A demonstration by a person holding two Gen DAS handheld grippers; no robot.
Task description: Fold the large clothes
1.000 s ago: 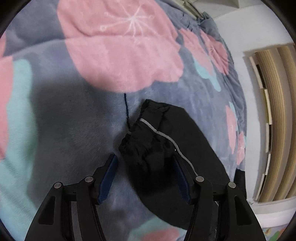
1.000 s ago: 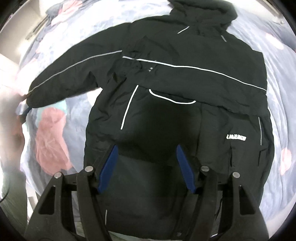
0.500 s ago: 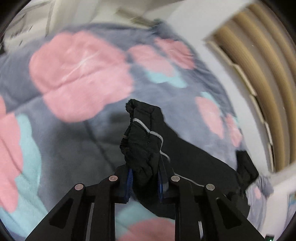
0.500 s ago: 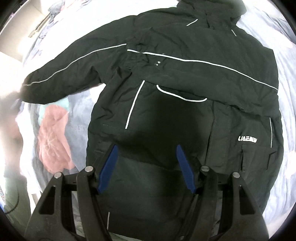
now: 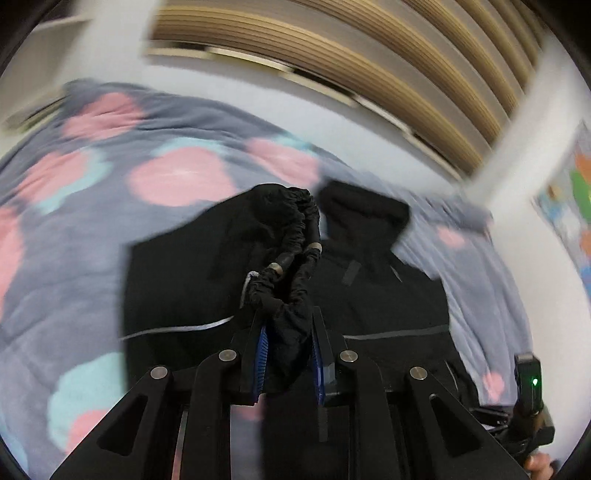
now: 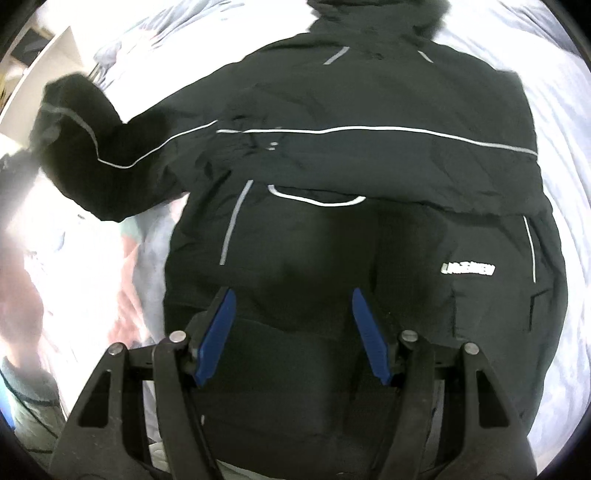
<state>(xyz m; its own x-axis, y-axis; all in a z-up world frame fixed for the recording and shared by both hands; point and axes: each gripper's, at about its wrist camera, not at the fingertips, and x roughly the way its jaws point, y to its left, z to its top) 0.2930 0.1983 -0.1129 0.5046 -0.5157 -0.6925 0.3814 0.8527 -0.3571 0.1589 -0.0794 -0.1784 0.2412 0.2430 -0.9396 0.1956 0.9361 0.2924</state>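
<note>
Lifted since before, left gripper (image 5: pixel 288 349) pinches one jacket's (image 6: pixel 369 177) cuff (image 5: pixel 291 258); right gripper (image 6: pixel 291 325) spread.

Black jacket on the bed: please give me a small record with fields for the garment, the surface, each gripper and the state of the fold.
garment: black jacket with thin pale stripes, spread flat
surface: grey blanket with pink and teal blotches
left gripper: shut on the sleeve cuff, lifted above the jacket body
right gripper: open, holds nothing, over the lower part of the jacket
sleeve: raised off the blanket, not yet laid across the body
hood: at the far end
</note>
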